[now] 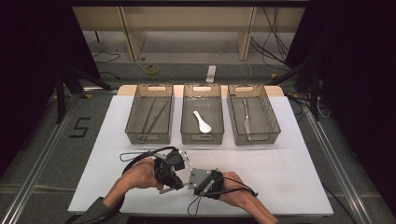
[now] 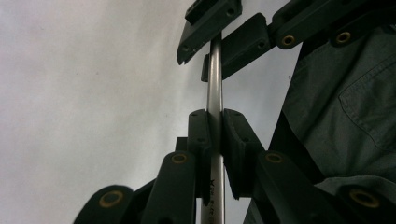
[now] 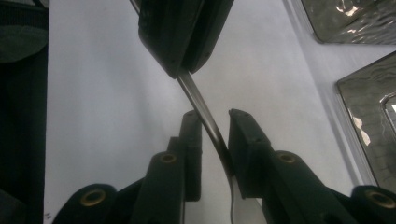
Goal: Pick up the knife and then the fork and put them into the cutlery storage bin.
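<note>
A slim metal utensil handle [image 2: 215, 93] runs straight up between the jaws of my left gripper [image 2: 215, 133], which are shut on it. Farther along the handle, the other gripper's black jaws [image 2: 219, 44] stand on either side of it. In the right gripper view the same utensil [image 3: 212, 128] curves down between the jaws of my right gripper [image 3: 215, 135]. It lies against the right pad, with a sliver of white table showing at the left pad. From above, the left gripper [image 1: 177, 183] and the right gripper [image 1: 190, 185] meet tip to tip near the table's front edge.
Three mesh trays stand in a row at the back of the white table [image 1: 299, 186]. The left tray [image 1: 128, 116] holds long thin sticks, the middle tray [image 1: 185, 116] a white spoon [image 1: 201, 122], the right tray [image 1: 275, 119] a metal utensil [image 1: 246, 119]. A grey shirt [image 2: 350, 102] is close.
</note>
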### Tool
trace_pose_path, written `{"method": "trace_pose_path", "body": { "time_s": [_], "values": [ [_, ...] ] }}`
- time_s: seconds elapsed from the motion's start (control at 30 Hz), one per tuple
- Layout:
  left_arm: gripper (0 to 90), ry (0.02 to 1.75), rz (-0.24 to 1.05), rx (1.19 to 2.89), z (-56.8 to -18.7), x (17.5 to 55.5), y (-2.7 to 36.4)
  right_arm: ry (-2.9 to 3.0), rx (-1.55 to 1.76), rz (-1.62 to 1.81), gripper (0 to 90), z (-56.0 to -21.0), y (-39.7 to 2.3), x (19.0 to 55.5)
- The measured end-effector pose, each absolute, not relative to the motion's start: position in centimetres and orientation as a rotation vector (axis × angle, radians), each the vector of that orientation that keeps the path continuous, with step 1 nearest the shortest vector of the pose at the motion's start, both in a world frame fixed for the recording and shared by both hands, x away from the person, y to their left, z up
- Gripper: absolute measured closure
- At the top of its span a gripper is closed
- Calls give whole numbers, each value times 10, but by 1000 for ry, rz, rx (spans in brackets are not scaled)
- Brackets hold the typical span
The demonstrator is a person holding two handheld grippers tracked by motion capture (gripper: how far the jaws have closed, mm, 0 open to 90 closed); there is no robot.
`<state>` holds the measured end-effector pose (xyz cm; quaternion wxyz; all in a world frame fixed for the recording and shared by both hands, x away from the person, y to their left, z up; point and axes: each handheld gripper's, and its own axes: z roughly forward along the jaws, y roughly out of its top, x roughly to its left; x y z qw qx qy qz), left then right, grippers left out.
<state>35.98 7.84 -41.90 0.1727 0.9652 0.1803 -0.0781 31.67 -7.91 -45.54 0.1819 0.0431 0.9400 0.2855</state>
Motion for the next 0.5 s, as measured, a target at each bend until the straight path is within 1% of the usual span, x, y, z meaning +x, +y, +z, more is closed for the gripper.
{"method": "trace_pose_path", "body": {
  "time_s": [0.1,0.13,0.17,0.2,0.33,0.4,0.47,0.5],
  "values": [
    [813,491,-215,2737,-417,361,80,2640,75,769,817,-456,-79,315],
    [860,481,-200,2726,-415,362,81,2643,54,762,824,-456,-79,314],
    [849,488,-206,2714,-413,362,82,2648,32,744,856,-456,-79,314],
    [849,483,-207,2709,-412,362,83,2668,24,749,867,-457,-79,312],
    [828,495,-211,2673,-409,363,85,2660,0,750,879,-454,-80,312],
    [807,506,-197,2649,-408,364,86,2652,-3,748,881,-452,-82,313],
    [728,531,-169,2624,-405,367,89,2656,-2,740,882,-449,-84,314],
    [673,537,-151,2609,-403,368,91,2654,11,740,882,-449,-85,314]
  ]
}}
